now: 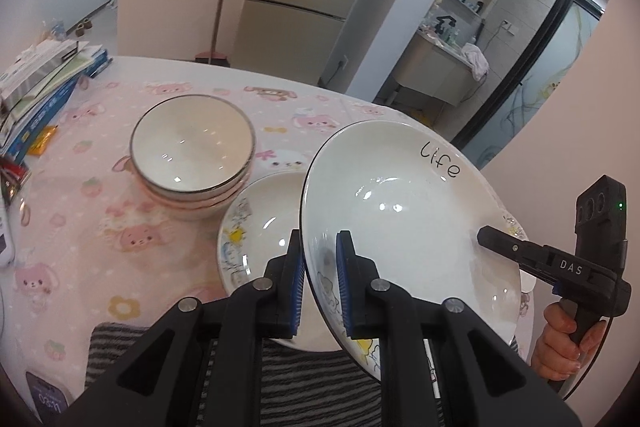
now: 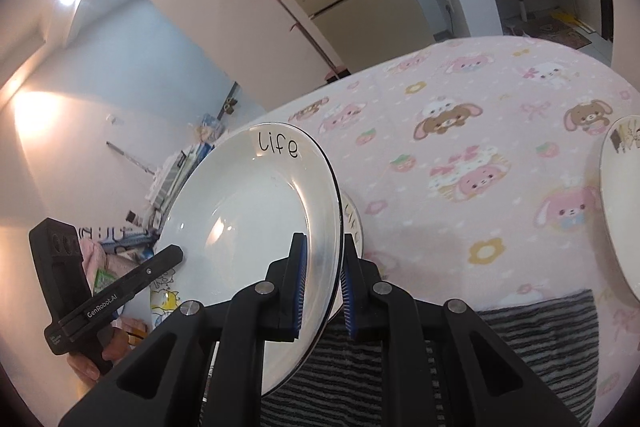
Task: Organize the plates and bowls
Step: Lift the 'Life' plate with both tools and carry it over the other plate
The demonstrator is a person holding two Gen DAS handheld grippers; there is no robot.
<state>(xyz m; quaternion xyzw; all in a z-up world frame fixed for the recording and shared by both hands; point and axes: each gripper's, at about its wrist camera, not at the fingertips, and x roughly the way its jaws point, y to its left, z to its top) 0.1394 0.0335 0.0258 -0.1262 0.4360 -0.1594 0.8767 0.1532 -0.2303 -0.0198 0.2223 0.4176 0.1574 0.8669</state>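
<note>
One white plate (image 1: 408, 211) lettered "life" is pinched at its near rim by the left gripper (image 1: 320, 287) and at the opposite rim by the right gripper (image 2: 325, 287), and is held tilted above the pink tablecloth (image 1: 100, 227). A second plate (image 1: 256, 227) lies beneath it, beside three stacked bowls (image 1: 192, 155). A third plate (image 2: 620, 211) is seen at the right edge.

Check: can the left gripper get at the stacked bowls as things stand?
Probably not yet: the left gripper is shut on the "Life" plate, shared with the right gripper. The stacked bowls sit unobstructed.
</note>
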